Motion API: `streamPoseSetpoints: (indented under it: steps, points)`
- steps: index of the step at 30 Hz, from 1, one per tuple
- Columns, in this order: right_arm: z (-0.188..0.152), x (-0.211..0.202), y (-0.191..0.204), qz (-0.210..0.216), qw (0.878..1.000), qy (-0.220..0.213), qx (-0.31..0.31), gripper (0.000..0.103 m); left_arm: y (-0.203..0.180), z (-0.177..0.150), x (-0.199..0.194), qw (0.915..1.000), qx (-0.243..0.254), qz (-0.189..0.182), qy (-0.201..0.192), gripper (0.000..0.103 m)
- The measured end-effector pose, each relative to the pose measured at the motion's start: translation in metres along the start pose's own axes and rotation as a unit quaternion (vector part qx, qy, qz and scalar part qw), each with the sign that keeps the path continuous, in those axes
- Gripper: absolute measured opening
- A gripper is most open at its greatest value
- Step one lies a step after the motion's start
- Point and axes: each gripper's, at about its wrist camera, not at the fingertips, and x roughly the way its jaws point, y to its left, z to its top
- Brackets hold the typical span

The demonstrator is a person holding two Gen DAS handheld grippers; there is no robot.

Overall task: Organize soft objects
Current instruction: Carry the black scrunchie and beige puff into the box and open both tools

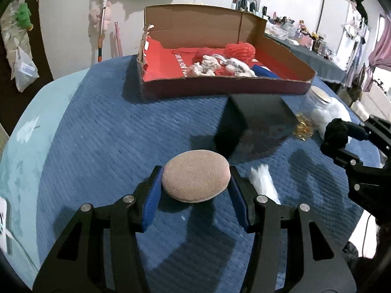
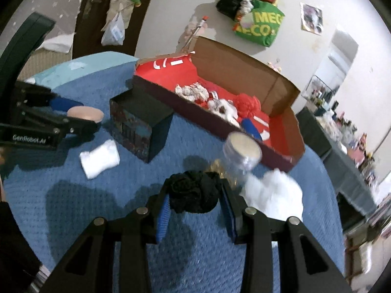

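A shallow cardboard box point(image 1: 220, 83) lined in red sits at the far side of a blue textured blanket point(image 1: 110, 134), its back flap standing upright; inside it lie a ball of red yarn point(image 1: 240, 50), tangled white rope pieces point(image 1: 207, 64) and a blue item point(image 1: 265, 72) near the right end; in front of the box, just beside its near wall, stands a small dark open-topped box point(image 2: 141, 127), whose contents cannot be made out; a clear lidded jar point(image 2: 242, 153) lies tilted near the cardboard box's right end, with a loose white fluffy heap point(image 2: 273, 195) beside it and something gold and shiny point(image 1: 303, 127) next to that; a small white packet point(image 2: 100, 158) lies on the blanket between the two tools; the left gripper point(image 1: 195, 183) pinches a round beige pad point(image 1: 195, 175) between its blue pads point(image 1: 152, 195), held above the blanket in front of the dark box; the right gripper point(image 2: 195, 200) is pressed onto a crumpled black fabric bundle point(image 2: 193, 193), lifted near the jar; behind, a pale wall carries a green bag point(image 2: 259, 24), and a cluttered counter point(image 1: 315, 48) runs along the right.
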Motion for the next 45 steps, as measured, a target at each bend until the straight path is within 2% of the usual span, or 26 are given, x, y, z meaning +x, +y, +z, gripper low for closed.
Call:
streamPoseSetpoints:
  steps: [9,18,23,29,35,40,45]
  points:
    - [0.028,0.016,0.004,-0.006,0.998,0.018,-0.053,0.04,0.008,0.033,0.018,0.9992,0.034,-0.002,0.019,0.05]
    - [0.043,0.024,-0.001,0.0,0.998,0.026,-0.06,0.04,0.009,0.065,0.024,0.998,0.061,-0.004,0.014,0.05]
    - [0.053,0.027,-0.007,0.015,0.998,0.028,-0.054,0.04,0.009,0.077,0.026,0.9977,0.065,-0.017,0.009,0.05]
    - [0.069,0.033,-0.023,0.063,0.997,0.03,-0.016,0.04,0.01,0.095,0.026,0.9969,0.056,-0.054,0.001,0.05]
    - [0.089,0.047,-0.05,0.132,0.99,0.032,0.045,0.04,0.01,0.118,0.028,0.9951,0.041,-0.09,-0.005,0.051]
    - [0.11,0.066,-0.07,0.175,0.98,0.037,0.083,0.04,0.008,0.142,0.041,0.9949,0.039,-0.093,0.003,0.051]
    - [0.143,0.1,-0.095,0.206,0.97,0.054,0.116,0.04,0.008,0.175,0.066,0.9956,0.043,-0.079,0.023,0.051]
